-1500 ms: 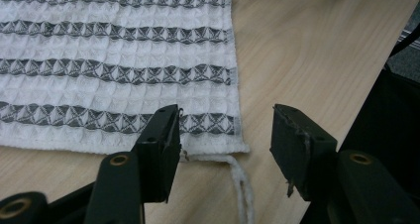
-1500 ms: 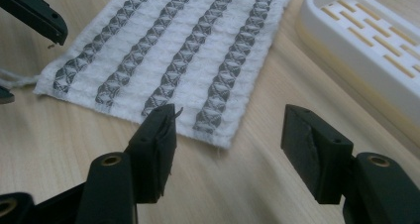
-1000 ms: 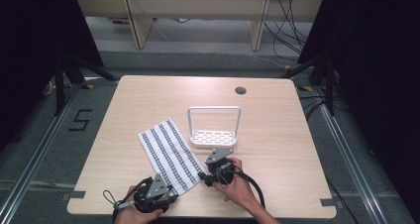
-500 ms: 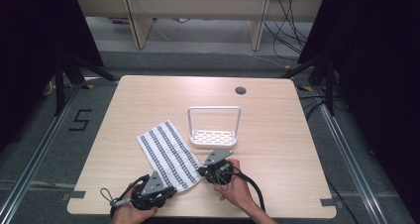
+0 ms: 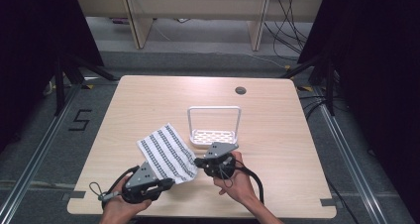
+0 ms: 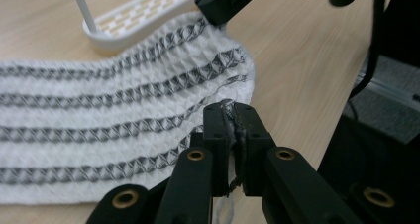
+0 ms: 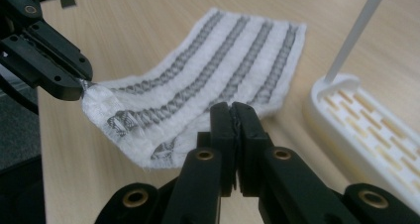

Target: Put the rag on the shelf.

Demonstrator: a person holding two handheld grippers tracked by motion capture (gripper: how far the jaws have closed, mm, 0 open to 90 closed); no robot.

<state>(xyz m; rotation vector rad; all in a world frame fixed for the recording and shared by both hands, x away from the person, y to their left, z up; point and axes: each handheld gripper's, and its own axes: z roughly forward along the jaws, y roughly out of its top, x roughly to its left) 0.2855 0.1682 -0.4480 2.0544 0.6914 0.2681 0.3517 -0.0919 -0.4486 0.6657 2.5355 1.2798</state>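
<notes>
My left gripper [image 6: 233,117] pinches the near corner of the white waffle-weave cloth with grey stripes [image 5: 166,152]; my right gripper [image 7: 233,116] clamps the next corner. Cloth sits centre-lower frame, dragged slightly left since a second ago, clearing the white slotted plastic rack [image 5: 214,135]. Probably folding next.

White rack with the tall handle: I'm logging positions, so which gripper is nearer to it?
Right. The right gripper sits just in front of the white rack, pinching the striped cloth; the left gripper holds the cloth's near corner, farther back toward the person.
</notes>
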